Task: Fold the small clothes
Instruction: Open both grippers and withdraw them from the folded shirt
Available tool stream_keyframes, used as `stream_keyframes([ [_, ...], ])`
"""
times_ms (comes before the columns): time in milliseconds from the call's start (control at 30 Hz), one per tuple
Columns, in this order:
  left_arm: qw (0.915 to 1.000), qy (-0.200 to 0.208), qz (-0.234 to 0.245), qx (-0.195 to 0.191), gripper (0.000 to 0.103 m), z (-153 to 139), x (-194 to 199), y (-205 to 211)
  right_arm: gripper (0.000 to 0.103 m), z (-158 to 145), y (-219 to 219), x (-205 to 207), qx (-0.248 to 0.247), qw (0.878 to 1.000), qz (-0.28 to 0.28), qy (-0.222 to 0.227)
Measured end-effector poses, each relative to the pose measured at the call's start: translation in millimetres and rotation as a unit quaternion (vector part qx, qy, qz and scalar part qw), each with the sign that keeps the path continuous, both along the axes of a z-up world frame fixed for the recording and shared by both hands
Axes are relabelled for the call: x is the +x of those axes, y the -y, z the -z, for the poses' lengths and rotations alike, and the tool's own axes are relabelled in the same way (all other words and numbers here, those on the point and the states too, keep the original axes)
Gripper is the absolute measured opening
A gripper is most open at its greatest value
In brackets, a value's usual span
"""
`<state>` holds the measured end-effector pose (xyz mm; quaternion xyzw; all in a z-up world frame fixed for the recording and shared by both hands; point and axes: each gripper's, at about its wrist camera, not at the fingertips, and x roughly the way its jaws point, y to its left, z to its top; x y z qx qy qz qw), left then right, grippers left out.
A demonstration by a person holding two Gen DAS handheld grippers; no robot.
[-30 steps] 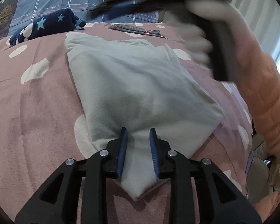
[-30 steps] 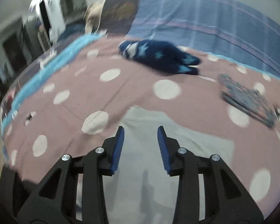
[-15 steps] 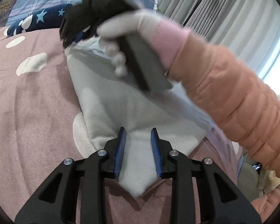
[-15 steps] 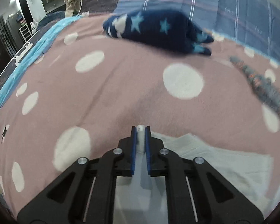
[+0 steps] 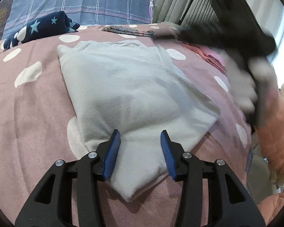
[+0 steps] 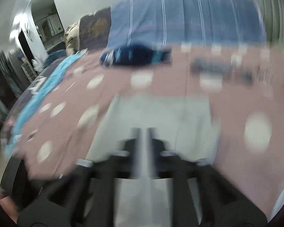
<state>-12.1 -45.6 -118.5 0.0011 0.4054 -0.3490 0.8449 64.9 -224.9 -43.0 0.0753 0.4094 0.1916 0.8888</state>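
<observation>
**Q:** What has changed since half a second ago?

**A:** Since then, the left gripper (image 5: 140,147) has spread its blue-padded fingers wide apart; before, they sat close together over the near corner of the cloth. The right gripper (image 6: 143,141) has lifted away from the far corner it pinched and now shows heavy motion blur.

**Q:** How does the garment look, and where is it?

**A:** A folded white garment (image 5: 134,87) lies flat on the bed (image 5: 28,117), forming a rough rectangle with one pointed corner reaching toward the left gripper, between its open fingers. Its surface looks soft and fleecy, with layered edges visible along the right side.

**Q:** What about the surroundings?

**A:** The bed has a plush dusty-pink cover with white dots. Beyond the garment rest a navy bundle with pale blue stars (image 5: 41,28), a flat patterned grey cloth (image 5: 128,31), and some pink folded fabric (image 5: 212,55) to the right. A blue plaid pillow (image 5: 81,5) stands behind.

**Q:** And the hands?

**A:** The right hand (image 5: 244,87), white-gloved with a peach quilted sleeve, holds its black gripper raised at the right, above the bed. In its own blurred view the fingers appear close together with nothing between them.
</observation>
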Motion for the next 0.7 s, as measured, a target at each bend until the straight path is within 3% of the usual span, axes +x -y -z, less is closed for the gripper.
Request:
stream_keyframes([
  [33,1.0,0.004,-0.002,0.007,0.046,1,2,1,0.001,11,6,-12,0.013,1.0,-0.008,-0.017],
  [133,0.9992,0.017,-0.011,0.036,0.042,0,-2,5,0.0,60,10,-31,-0.05,0.997,0.005,-0.053],
  [167,0.9986,0.018,-0.016,0.046,0.039,-2,-5,6,0.0,70,15,-36,-0.028,0.999,0.002,-0.028],
  [233,0.9977,0.007,-0.03,0.06,0.037,-11,-8,6,0.0,70,20,-37,0.002,0.999,0.014,-0.032],
  [300,0.9984,0.003,-0.038,0.042,0.036,-27,-12,-2,0.003,64,23,-38,0.038,0.997,0.038,-0.053],
  [400,0.9946,0.054,-0.067,0.059,0.036,-50,-19,-11,0.011,48,22,-57,0.036,0.999,0.035,-0.008],
  [467,0.9922,0.056,-0.086,0.07,0.037,-49,-12,-15,0.011,45,17,-66,0.031,0.999,0.024,0.008],
  [600,0.9892,0.041,-0.11,0.087,0.037,-39,3,-19,0.012,64,32,-67,0.034,0.998,0.05,-0.03],
  [700,0.989,0.041,-0.108,0.092,0.04,-39,9,-17,0.011,71,34,-76,0.034,0.998,0.045,-0.019],
])
